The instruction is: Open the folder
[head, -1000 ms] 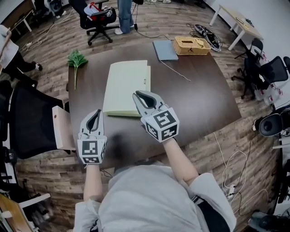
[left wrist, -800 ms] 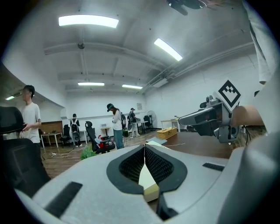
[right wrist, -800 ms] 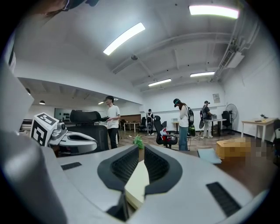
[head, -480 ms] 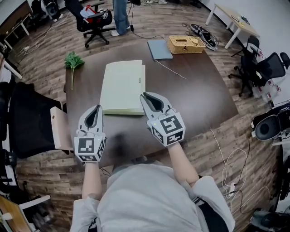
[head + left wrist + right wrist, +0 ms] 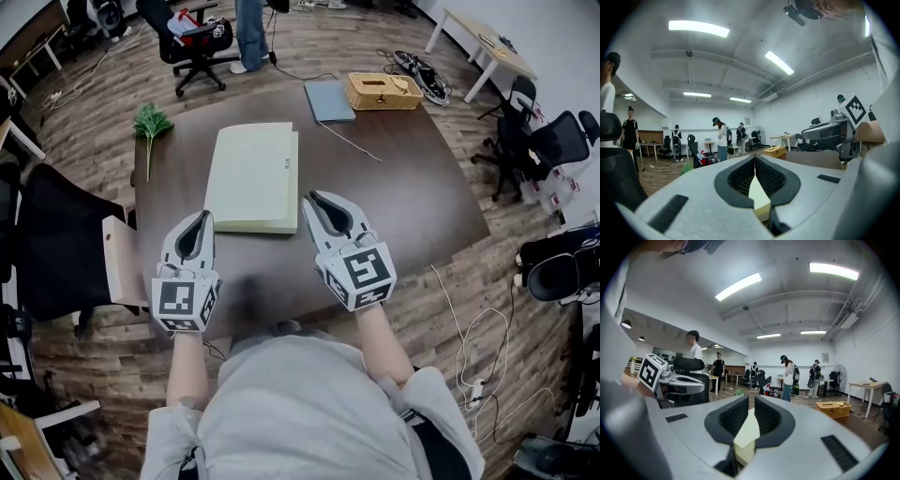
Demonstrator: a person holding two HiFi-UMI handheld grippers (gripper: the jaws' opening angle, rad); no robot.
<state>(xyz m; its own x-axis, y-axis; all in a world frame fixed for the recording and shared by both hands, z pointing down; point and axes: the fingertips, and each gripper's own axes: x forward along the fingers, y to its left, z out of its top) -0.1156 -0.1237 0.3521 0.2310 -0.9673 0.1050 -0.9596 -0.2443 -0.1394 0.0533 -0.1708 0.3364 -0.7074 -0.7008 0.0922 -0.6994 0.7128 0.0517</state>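
Left gripper, jaws together, and right gripper, jaws barely apart, both empty, flank the closed folder's near corners; bare table lies right.

Right gripper shifted right, off folder corner; left gripper edged forward.

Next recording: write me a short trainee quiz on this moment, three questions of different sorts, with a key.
1. True or false: the folder lies closed on the table.
2. Which thing lies nearest the basket? A. sprig B. blue book C. chair
3. Short answer: what do the left gripper and the right gripper hold?
Key: 1 true; 2 B; 3 nothing.
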